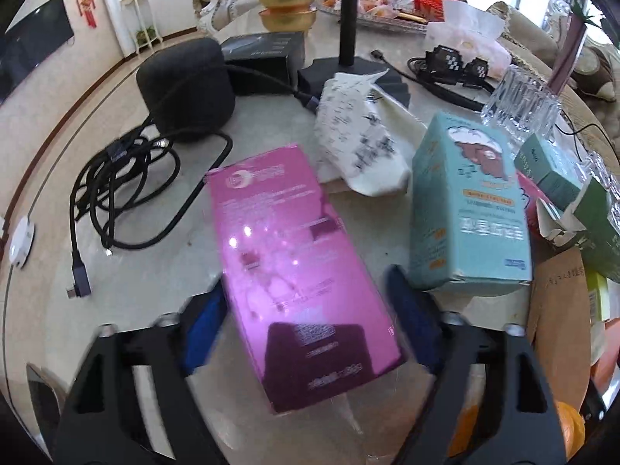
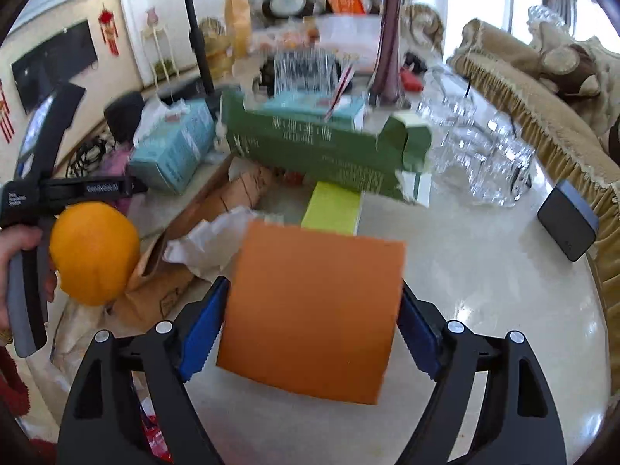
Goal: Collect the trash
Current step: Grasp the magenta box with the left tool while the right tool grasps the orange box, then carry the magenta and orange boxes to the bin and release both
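Observation:
In the left wrist view my left gripper [image 1: 306, 310] is shut on a pink box [image 1: 294, 271] and holds it tilted above the marble table [image 1: 162, 271]. A teal box [image 1: 469, 201] and a crumpled printed paper [image 1: 356, 135] lie just beyond. In the right wrist view my right gripper [image 2: 310, 321] is shut on an orange box [image 2: 314, 317], its blue pads [image 2: 203, 333] pressed on both sides. The left gripper's body [image 2: 35, 209] shows at the far left beside an orange fruit [image 2: 95, 252].
A long green box [image 2: 321, 147], a yellow-green box [image 2: 333, 209], brown cardboard [image 2: 201, 213] and white paper [image 2: 209, 240] lie ahead of the right gripper. Glassware [image 2: 476, 155] stands right. A black speaker [image 1: 186, 85], coiled cables [image 1: 116, 193] and a stand [image 1: 348, 38] sit left.

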The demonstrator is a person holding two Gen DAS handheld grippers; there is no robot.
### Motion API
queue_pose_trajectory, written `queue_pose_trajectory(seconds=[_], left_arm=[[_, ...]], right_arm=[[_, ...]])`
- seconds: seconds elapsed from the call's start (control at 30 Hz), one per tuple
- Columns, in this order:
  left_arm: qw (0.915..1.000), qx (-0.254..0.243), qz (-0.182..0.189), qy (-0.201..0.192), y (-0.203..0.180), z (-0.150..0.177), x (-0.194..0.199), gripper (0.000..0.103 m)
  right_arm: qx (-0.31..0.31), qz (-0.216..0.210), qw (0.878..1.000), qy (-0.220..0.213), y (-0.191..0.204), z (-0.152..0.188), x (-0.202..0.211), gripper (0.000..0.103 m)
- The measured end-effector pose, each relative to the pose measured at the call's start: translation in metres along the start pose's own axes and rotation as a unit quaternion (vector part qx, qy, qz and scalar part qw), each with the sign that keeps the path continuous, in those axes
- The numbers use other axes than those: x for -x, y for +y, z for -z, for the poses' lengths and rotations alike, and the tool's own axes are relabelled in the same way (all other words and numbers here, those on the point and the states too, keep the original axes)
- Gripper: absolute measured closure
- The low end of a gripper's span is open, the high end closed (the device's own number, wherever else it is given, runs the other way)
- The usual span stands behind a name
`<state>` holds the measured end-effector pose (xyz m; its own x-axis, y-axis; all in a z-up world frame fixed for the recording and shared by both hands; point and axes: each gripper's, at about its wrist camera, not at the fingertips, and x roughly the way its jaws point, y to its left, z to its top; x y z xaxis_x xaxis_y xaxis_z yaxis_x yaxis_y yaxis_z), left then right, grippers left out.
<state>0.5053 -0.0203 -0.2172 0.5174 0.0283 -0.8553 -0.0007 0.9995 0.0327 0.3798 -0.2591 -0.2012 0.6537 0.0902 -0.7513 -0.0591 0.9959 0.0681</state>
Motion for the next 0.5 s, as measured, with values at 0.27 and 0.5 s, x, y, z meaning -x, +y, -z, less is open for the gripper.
queue_pose_trajectory(seconds=[0.27,0.5], left_arm=[[0.9999,-0.009,0.009,-0.008,-0.003,0.002,0.004,0.045],[0.9983,0.025,0.035,-0.039,0.024,0.011,0.021,0.046]], right_arm=[[-0.033,-0.023,0.999,0.009,-0.010,-0.001,0.005,0.032],[-0.026,-0.025,0.999,-0.020,-0.013,-0.002,0.031,0.034]])
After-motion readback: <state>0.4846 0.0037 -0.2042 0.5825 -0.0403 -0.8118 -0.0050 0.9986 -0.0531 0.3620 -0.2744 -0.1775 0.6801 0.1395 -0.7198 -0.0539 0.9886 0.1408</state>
